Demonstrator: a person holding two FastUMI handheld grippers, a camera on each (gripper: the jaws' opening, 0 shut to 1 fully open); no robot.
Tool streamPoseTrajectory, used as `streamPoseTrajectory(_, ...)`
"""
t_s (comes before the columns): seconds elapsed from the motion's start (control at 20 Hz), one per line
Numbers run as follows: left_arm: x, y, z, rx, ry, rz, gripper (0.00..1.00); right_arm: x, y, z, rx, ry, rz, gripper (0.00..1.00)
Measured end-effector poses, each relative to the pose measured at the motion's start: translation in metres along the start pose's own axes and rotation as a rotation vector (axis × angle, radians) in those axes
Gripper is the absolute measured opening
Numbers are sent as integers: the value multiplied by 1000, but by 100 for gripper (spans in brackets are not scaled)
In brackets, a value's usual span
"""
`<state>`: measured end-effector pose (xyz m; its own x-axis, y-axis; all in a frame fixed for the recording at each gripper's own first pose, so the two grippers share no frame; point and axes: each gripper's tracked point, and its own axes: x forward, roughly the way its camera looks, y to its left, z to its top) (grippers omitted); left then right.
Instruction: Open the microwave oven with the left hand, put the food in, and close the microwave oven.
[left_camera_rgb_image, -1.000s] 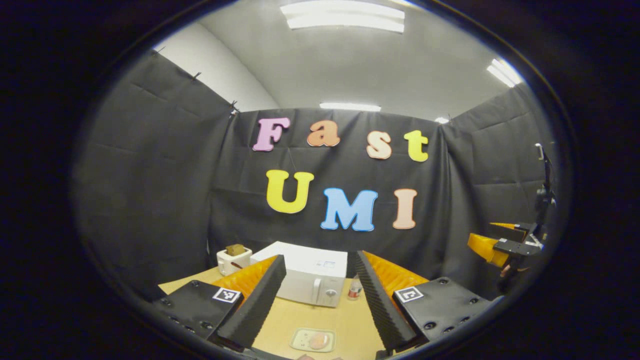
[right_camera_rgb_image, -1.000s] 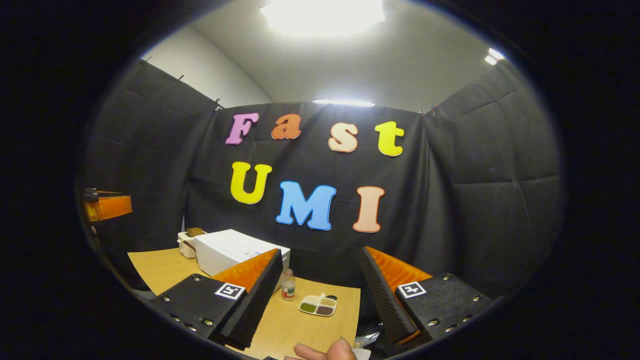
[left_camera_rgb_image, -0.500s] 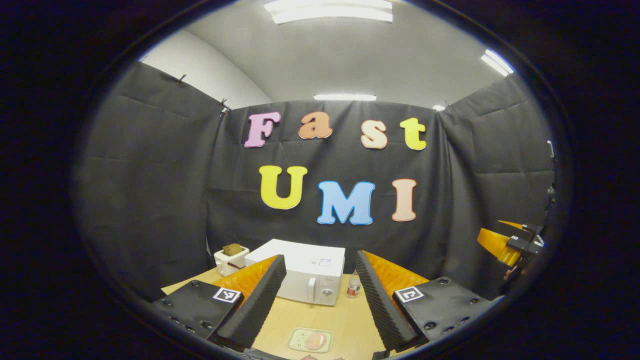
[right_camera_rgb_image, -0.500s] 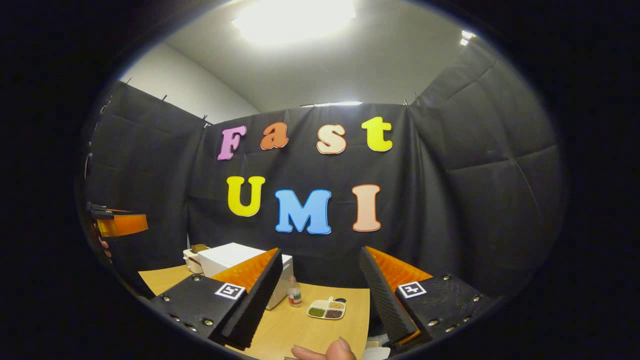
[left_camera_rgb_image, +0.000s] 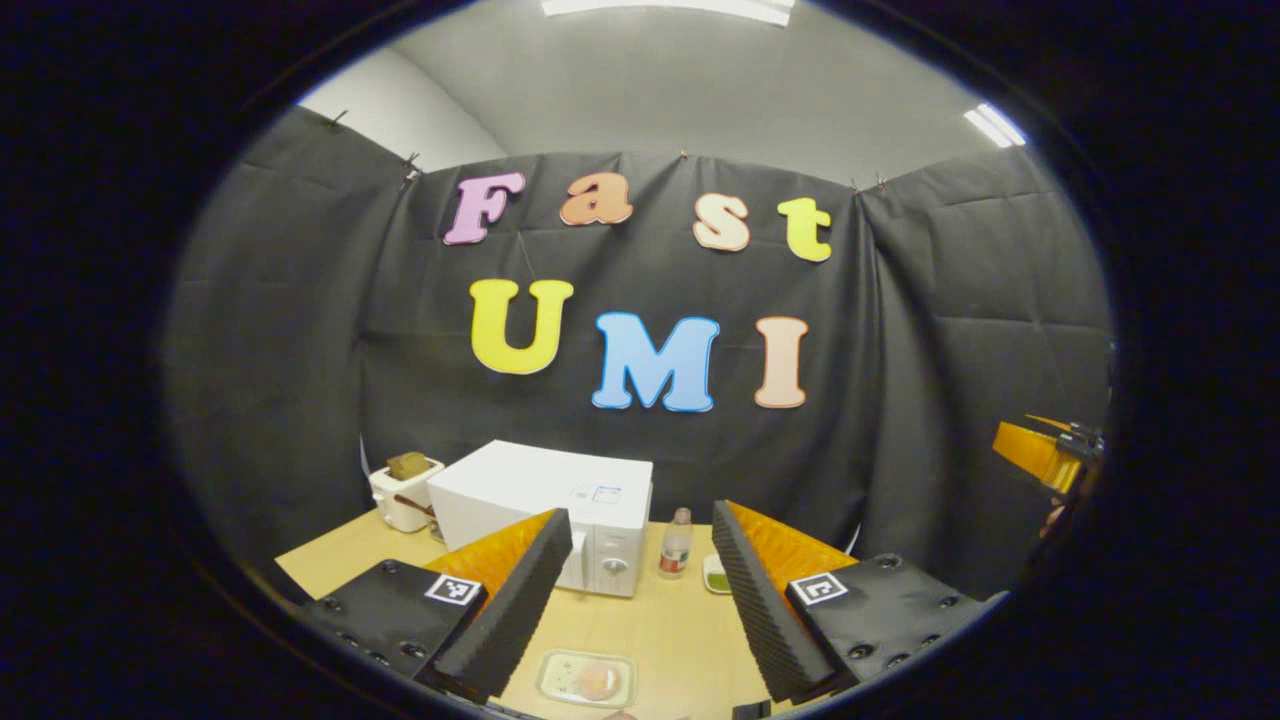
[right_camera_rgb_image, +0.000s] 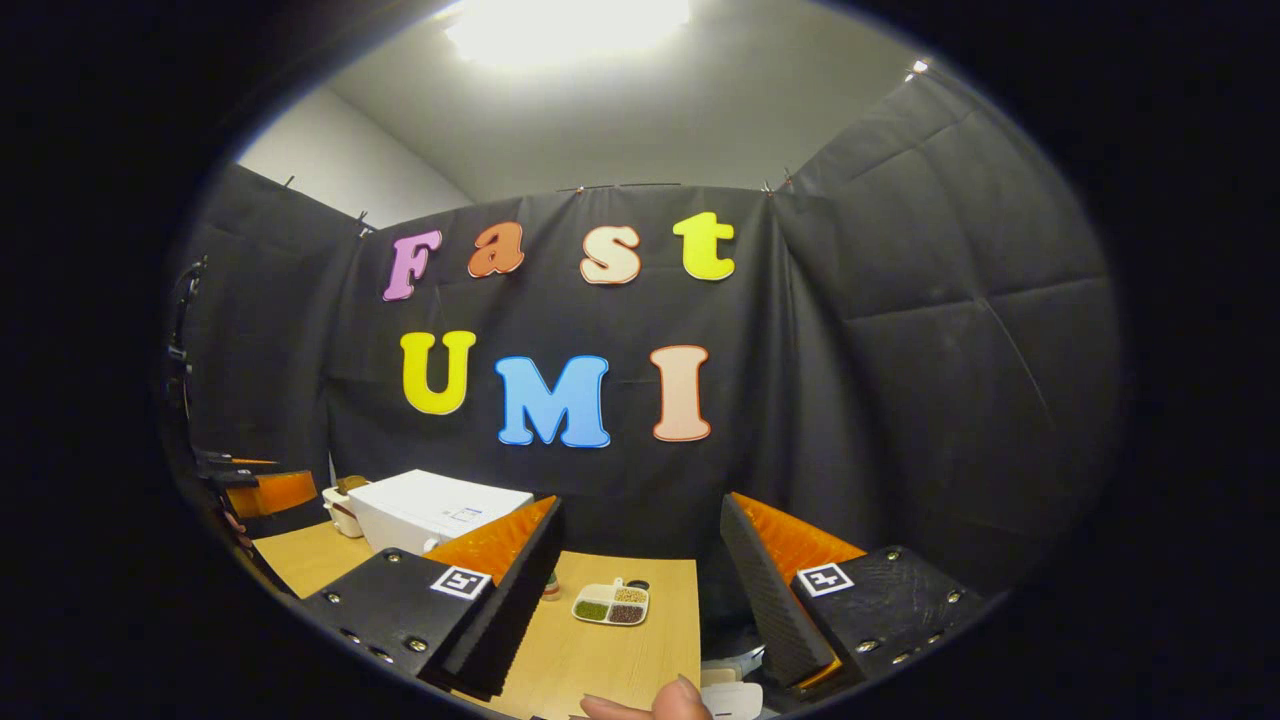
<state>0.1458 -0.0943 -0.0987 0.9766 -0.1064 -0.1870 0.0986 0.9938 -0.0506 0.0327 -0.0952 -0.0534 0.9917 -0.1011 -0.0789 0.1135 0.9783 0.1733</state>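
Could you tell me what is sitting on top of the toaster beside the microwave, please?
A brown slice of bread sticks up out of the white toaster, left of the microwave. Its lower part is hidden inside the slot.

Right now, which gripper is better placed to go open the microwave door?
Left. The left gripper is open and frames the closed microwave straight ahead. The right gripper faces the compartment tray, with the microwave off to its left.

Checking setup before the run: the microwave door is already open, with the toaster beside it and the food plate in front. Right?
Not quite: the left gripper view shows the microwave door shut. The toaster does stand beside it, and the food plate lies in front.
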Motion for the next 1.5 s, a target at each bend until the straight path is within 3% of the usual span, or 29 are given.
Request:
streamPoseTrajectory(0.05, 15, 6, -9, 10, 8, -5, 99, 5, -2, 0, 4, 8, -21, 95)
streamPoseTrajectory(0.1, 29, 14, -23, 21, 22, -12, 93, 10, -5, 2, 8, 12, -50, 95)
streamPoseTrajectory(0.2, 61, 27, -50, 26, 65, -34, 93, 22, -7, 4, 9, 31, -101, 95)
streamPoseTrajectory(0.25, 76, 35, -61, 19, 80, -44, 99, 27, -4, 4, 6, 44, -115, 95)
streamPoseTrajectory(0.4, 120, 59, -100, -13, 125, -61, 92, 44, 0, 3, -20, 81, -185, 95)
streamPoseTrajectory(0.5, 149, 72, -126, -12, 145, -83, 100, 51, 10, 4, -30, 106, -216, 95)
streamPoseTrajectory(0.65, 192, 86, -182, -12, 216, -113, 92, 57, 19, -3, -68, 156, -259, 95)
streamPoseTrajectory(0.75, 218, 94, -217, -40, 255, -118, 96, 60, 18, -6, -95, 184, -313, 95)
streamPoseTrajectory(0.8, 231, 100, -230, -52, 278, -114, 100, 59, 21, -12, -92, 212, -328, 95)
streamPoseTrajectory(0.85, 241, 105, -242, -55, 310, -105, 92, 59, 28, -16, -87, 229, -326, 95)
streamPoseTrajectory(1.0, 272, 118, -273, -35, 337, -91, 100, 62, 38, -29, -121, 272, -349, 95)
streamPoseTrajectory(1.05, 280, 122, -285, -27, 359, -90, 97, 62, 43, -29, -131, 278, -352, 95)
streamPoseTrajectory(1.1, 286, 124, -296, -29, 377, -90, 100, 62, 47, -26, -140, 279, -355, 95)
streamPoseTrajectory(1.15, 291, 123, -302, -42, 386, -99, 94, 61, 48, -24, -147, 278, -368, 95)
streamPoseTrajectory(1.25, 300, 124, -305, -55, 379, -115, 96, 58, 49, -23, -156, 282, -381, 96)
streamPoseTrajectory(1.4, 315, 127, -316, -36, 379, -113, 89, 56, 49, -28, -163, 308, -388, 95)
streamPoseTrajectory(1.5, 323, 121, -323, -40, 391, -133, 74, 56, 55, -28, -139, 315, -377, 95)
